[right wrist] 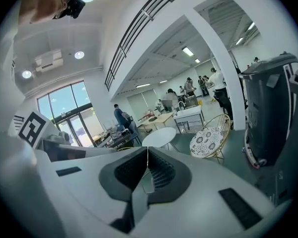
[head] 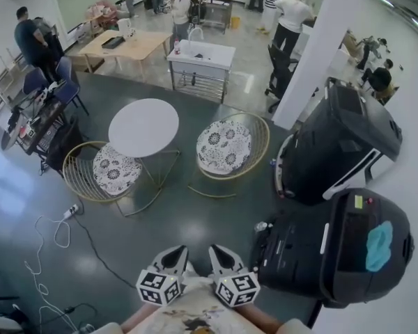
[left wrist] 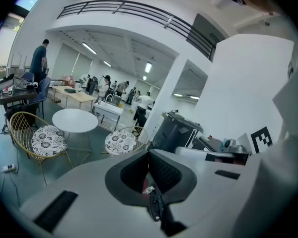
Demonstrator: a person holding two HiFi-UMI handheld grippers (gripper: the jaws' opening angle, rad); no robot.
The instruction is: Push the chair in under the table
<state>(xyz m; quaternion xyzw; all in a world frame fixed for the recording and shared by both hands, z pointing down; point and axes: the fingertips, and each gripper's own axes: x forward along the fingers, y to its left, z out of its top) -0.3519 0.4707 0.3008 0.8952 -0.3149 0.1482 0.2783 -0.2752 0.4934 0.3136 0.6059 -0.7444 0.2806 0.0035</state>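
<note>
1. Nearest, at the bottom of the head view, the left gripper [head: 174, 255] and the right gripper [head: 220, 253] are held side by side, close together; each is clenched tight with nothing between its jaws, and both aim slightly downward toward the furniture, well short of it
2. Just right of them a black case [head: 299, 256] lies on the dark floor, with a teal cloth [head: 379, 245] on the bulky black piece at its right; off to the left a white cable [head: 52, 235] loops across the floor
3. Farther on stands the round white table [head: 143, 126]; the left chair [head: 104, 171], gold wire with a patterned cushion, sits at its near-left side, the cushion's edge just under the tabletop's rim as seen from above
4. The right chair [head: 226, 147], of the same make, stands to the right of the table and apart from it, with bare floor between them
5. Right of that chair a tall black machine [head: 341, 141] stands beside a white pillar [head: 320, 47]
6. Farthest off are a white sink cart [head: 200, 58], a wooden table [head: 124, 45] to its left, and several people standing
</note>
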